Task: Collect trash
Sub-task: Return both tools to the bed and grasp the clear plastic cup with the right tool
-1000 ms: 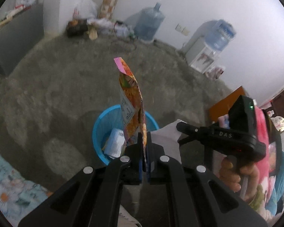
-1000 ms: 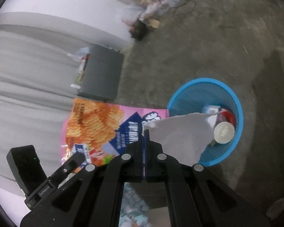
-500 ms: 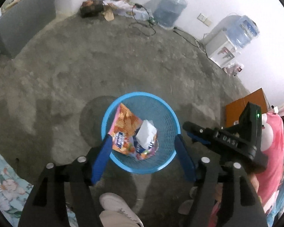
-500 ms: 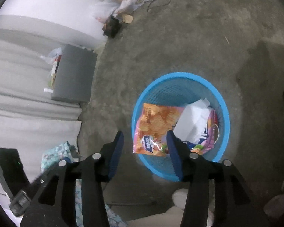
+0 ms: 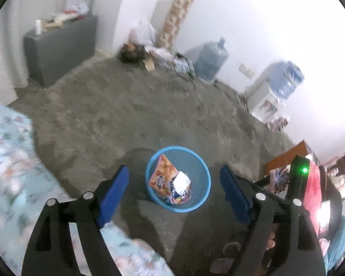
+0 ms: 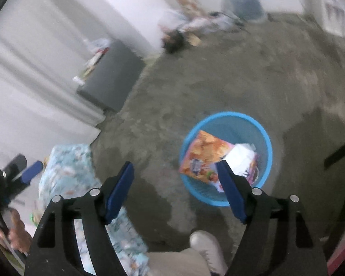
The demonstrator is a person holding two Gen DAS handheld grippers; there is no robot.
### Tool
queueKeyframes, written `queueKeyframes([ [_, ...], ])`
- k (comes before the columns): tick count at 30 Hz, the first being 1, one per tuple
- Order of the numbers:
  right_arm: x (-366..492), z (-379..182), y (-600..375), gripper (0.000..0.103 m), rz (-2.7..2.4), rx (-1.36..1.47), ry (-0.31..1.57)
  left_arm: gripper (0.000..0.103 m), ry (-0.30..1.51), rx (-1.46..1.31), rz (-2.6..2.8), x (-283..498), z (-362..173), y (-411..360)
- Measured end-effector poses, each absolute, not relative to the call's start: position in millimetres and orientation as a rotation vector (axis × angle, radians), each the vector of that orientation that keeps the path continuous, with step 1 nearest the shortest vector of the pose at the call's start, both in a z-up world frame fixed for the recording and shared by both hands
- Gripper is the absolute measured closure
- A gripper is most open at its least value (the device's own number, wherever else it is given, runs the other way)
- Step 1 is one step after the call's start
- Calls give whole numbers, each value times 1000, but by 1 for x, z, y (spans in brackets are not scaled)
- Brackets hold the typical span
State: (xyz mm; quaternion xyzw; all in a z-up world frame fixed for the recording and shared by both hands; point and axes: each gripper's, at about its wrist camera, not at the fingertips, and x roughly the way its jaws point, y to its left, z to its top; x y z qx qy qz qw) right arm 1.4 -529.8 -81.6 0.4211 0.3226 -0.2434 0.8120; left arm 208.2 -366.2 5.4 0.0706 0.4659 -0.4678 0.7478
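A round blue basket (image 5: 196, 204) stands on the concrete floor. An orange chip bag (image 5: 159, 174) and a white paper (image 5: 181, 179) lie inside it on other wrappers. My left gripper (image 5: 173, 170) hangs well above the basket, its jaws opening wide with nothing between them. In the right wrist view the same basket (image 6: 227, 115) holds the chip bag (image 6: 202, 156) and the paper (image 6: 240, 156). My right gripper (image 6: 174, 164) is above and left of the basket, its jaws also opening and empty. The view is blurred by motion.
A floral bedsheet (image 5: 9, 161) lies at the left. A grey cabinet (image 5: 59, 48), floor clutter (image 5: 135, 50), a water bottle (image 5: 210, 63) and a dispenser (image 5: 273, 92) line the far wall. A person's shoe (image 6: 207, 246) is near the basket.
Both grippers let go: the chip bag and the white paper dropped into the basket. Both sets of jaws opened wide, and both hands rose and drew back from the basket.
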Motion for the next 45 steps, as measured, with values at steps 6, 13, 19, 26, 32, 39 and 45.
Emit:
queueKeyframes([
  [6,14,-38,-490,23,-382,800,680,15,904,11,-931,200,49,-262],
  [13,43,-10,-453,22,-209,764,664,11,798,-57,-768,181,68,-139],
  [19,87,7,-413,22,-74,713,700,10,781,-156,-537,169,61,-34],
  [26,145,16,-348,22,132,702,760,10,804,-317,-335,166,36,52],
  [32,197,8,-269,22,315,660,855,10,846,-411,-252,174,16,87],
  [39,248,3,-236,24,369,692,898,11,881,-505,-239,187,-2,105],
  [45,293,-2,-243,24,361,826,928,11,928,-623,-243,200,-20,114],
])
